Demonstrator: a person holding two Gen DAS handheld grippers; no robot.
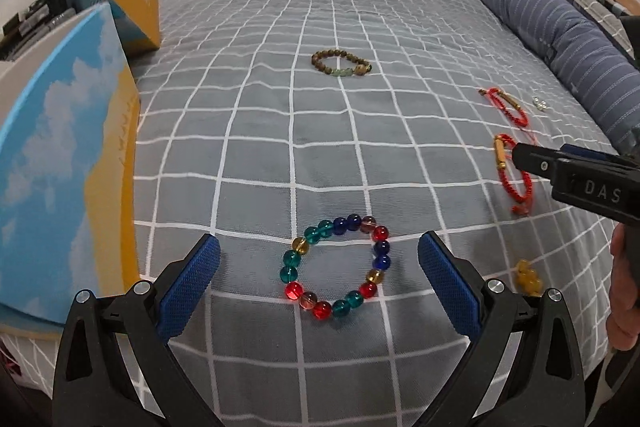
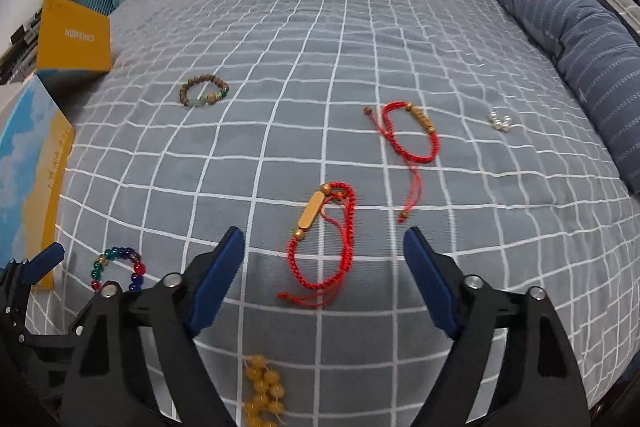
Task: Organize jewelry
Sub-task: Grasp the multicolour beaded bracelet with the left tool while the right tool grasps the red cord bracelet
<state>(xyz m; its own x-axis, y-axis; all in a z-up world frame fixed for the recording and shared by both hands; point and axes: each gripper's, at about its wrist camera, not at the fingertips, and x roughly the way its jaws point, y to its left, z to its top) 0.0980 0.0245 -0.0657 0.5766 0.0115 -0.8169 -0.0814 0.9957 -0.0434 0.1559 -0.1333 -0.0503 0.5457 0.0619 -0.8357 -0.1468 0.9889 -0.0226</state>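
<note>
A bed covered in a grey checked sheet [image 1: 280,131] fills both views. A blue striped bolster [image 2: 580,47] lies along its right edge, and a blue and yellow box [image 1: 60,167] sits at the left. The left gripper [image 1: 319,259] hangs wide open, empty, either side of a multicoloured glass bead bracelet [image 1: 336,265]. The right gripper [image 2: 324,251] is also open and empty, over a red cord bracelet [image 2: 324,239]. Further off lie a second red cord bracelet [image 2: 408,131], a brown bead bracelet [image 1: 341,63], yellow beads [image 2: 262,391] and small pearl earrings [image 2: 500,120].
</note>
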